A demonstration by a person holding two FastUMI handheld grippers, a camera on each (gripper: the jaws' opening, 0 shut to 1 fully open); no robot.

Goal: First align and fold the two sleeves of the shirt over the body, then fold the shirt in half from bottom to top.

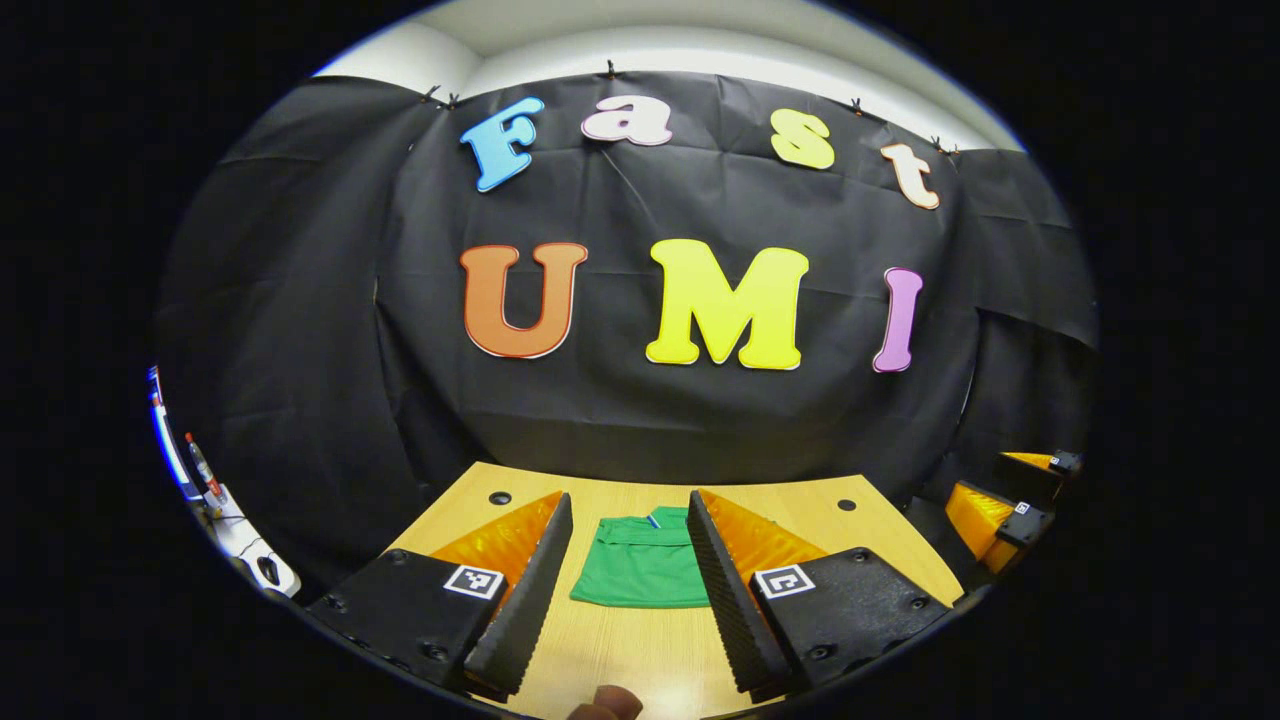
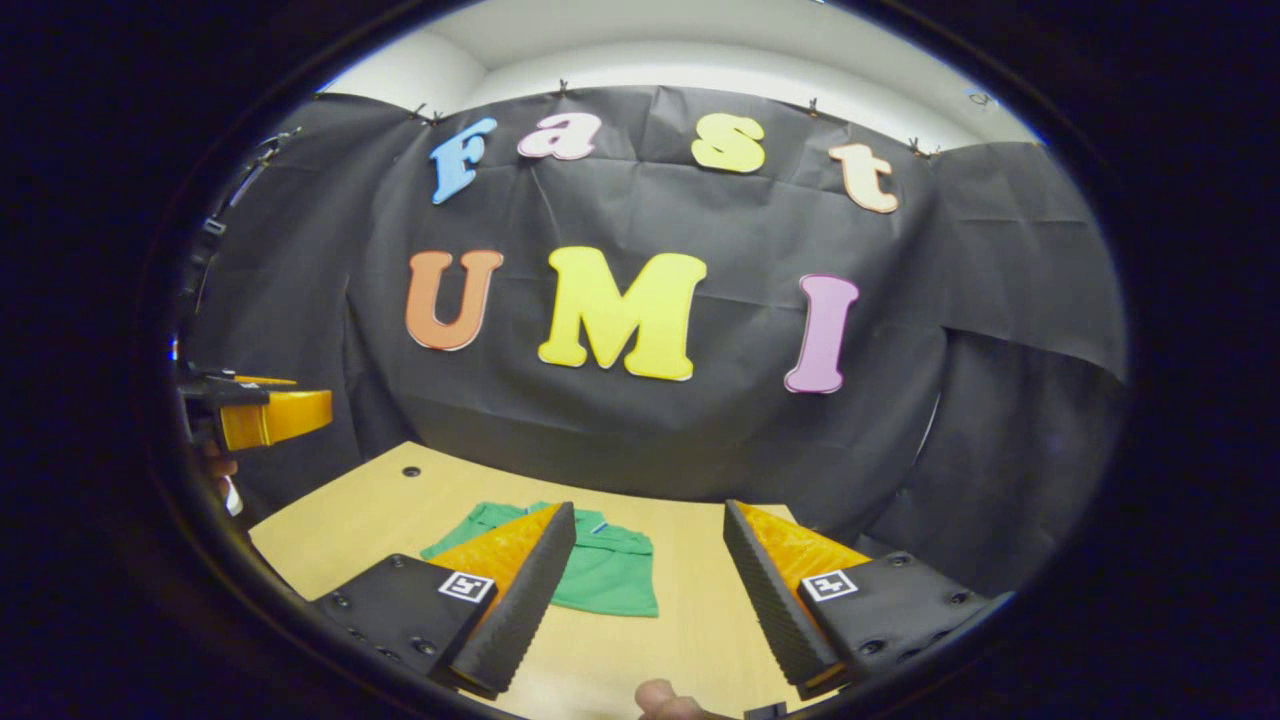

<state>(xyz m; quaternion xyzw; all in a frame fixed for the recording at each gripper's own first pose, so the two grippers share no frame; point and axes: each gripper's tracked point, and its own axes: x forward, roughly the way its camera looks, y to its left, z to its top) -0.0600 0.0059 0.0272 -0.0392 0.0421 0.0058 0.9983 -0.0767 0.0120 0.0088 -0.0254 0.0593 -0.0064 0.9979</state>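
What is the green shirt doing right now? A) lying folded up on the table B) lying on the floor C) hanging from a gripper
A: the green shirt lies as a compact folded rectangle on the wooden table, and both grippers are open and off it.

Black cloth (image 1: 620, 400) draped the back wall across mid-frame; a white wall (image 2: 640, 60) showed above, a wooden table (image 1: 640, 640) below.

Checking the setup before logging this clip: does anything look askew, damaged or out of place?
Nothing stands out. The green shirt lies flat on the table as a neat, compact rectangle. Both tools, left and right, are open above the table, apart from the shirt.
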